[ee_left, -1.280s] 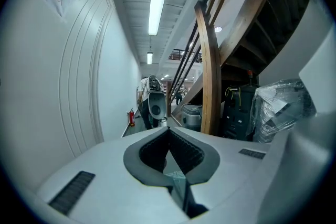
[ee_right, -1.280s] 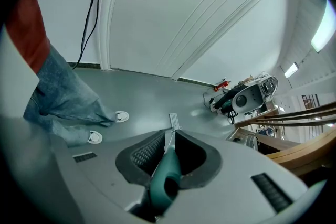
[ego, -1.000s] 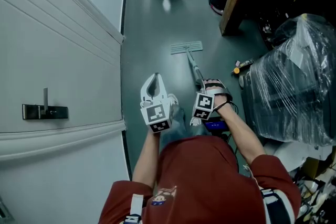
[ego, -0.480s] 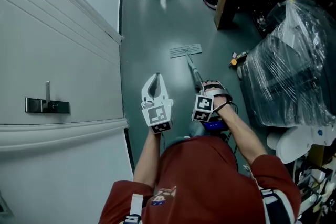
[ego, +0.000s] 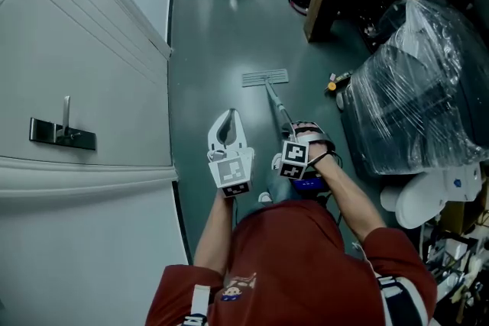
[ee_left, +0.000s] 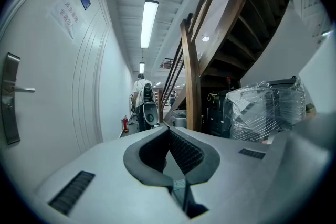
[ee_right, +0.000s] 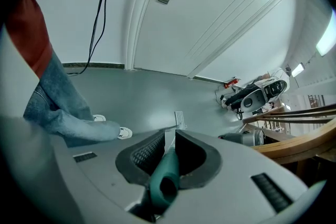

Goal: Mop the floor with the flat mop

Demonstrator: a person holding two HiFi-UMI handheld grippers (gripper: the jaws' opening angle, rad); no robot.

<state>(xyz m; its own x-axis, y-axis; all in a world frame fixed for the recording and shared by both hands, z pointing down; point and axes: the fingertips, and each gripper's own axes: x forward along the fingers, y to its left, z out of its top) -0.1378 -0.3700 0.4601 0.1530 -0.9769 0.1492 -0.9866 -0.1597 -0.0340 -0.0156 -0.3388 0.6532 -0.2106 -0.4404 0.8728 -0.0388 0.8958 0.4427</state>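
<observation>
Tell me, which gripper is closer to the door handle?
Left. The left gripper hangs shut and empty, with the door handle off to its left. The right gripper is farther over to the right, clamped on the mop handle.

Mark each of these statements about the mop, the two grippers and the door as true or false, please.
1. The right gripper is shut on the mop handle. True.
2. The left gripper grips the mop handle too. False: its jaws are together with nothing between them, away from the handle.
3. The mop head lies flat on the floor. True.
4. The door is on the person's right. False: it is on the left; a plastic-wrapped bundle is on the right.
</observation>
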